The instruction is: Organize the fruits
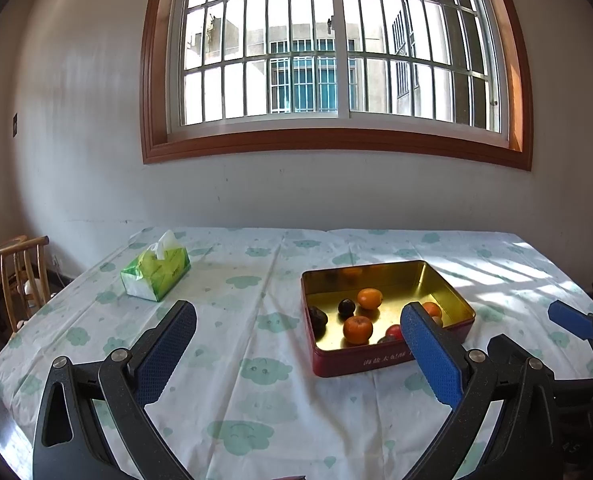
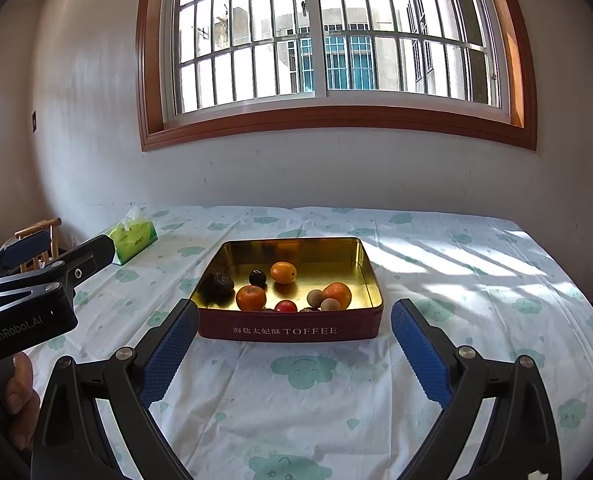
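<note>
Both of your hand-held grippers, left (image 1: pixel 298 344) and right (image 2: pixel 295 338), hang above the bench (image 2: pixel 476 288) with fingers spread apart and empty. All visible fruits, including the tangerine (image 2: pixel 250 298) and kumquat (image 2: pixel 283 272), lie inside the toffee tin (image 2: pixel 290 330). None remains on the cloth, so gathering appears complete.

Home dining room — clothed table (image 2: pixel 416 264); barred window (image 2: pixel 328 36).

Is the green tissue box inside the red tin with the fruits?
No, the green tissue box sits on the tablecloth off to the left, apart from the red tin holding the fruits.
</note>
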A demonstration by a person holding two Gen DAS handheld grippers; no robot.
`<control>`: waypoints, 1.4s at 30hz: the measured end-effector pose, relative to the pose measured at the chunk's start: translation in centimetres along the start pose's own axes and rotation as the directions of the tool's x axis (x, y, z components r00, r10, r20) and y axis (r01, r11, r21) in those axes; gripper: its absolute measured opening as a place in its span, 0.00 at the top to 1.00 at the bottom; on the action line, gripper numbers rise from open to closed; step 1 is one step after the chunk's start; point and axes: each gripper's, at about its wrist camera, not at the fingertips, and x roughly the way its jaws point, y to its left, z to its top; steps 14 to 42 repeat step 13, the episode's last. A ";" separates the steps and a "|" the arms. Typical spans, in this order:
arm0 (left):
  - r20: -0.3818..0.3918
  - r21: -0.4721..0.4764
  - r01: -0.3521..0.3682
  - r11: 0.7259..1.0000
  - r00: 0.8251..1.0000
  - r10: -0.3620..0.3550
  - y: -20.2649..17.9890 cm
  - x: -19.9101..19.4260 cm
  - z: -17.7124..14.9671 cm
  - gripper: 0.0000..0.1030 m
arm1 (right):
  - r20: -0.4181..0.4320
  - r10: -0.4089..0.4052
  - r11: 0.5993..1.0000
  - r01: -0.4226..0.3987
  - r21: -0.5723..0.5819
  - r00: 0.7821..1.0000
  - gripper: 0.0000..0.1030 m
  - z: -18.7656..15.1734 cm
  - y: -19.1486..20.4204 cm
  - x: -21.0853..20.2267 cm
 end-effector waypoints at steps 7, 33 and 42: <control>-0.016 -0.011 0.008 1.000 1.000 -0.008 0.1 1.1 -0.2 0.01 | -0.049 -0.010 1.000 0.010 -0.005 0.999 0.05 -0.3 -2.0 1.5; -0.045 -0.024 -0.014 1.000 0.999 0.013 0.1 2.6 -0.1 0.01 | -0.223 -0.051 0.998 0.055 0.012 0.974 0.05 -1.3 -8.4 5.9; -0.045 -0.024 -0.014 1.000 0.999 0.013 0.1 2.6 -0.1 0.01 | -0.223 -0.051 0.998 0.055 0.012 0.974 0.05 -1.3 -8.4 5.9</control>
